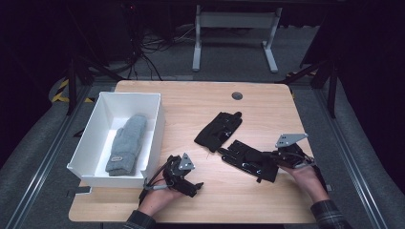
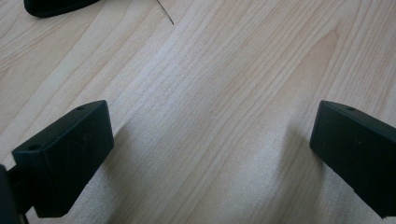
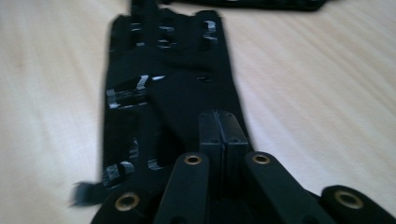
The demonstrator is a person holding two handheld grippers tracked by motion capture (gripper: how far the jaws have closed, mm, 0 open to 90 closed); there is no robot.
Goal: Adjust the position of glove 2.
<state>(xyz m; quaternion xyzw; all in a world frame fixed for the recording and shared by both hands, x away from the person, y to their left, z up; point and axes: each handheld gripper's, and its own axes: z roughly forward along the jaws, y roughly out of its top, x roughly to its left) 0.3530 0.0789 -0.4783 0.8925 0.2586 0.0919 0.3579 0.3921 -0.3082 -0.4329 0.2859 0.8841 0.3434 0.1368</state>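
The right gripper [image 1: 267, 156] has its jaws pressed together on the cuff of a black glove [image 1: 250, 160], probably to lift it toward the white bin [image 1: 102, 102] holding a grey mitten [image 1: 126, 143]. The left gripper [image 2: 210, 154] rests spread wide and empty. The mitten's tag is too small to read — no other writing is legible.

A grey knit mitten [image 1: 125, 143] lies flat in the white box [image 1: 85, 143]. Two black gloves [image 1: 218, 130] [image 1: 250, 160] lie flat, side by side, mid-table.
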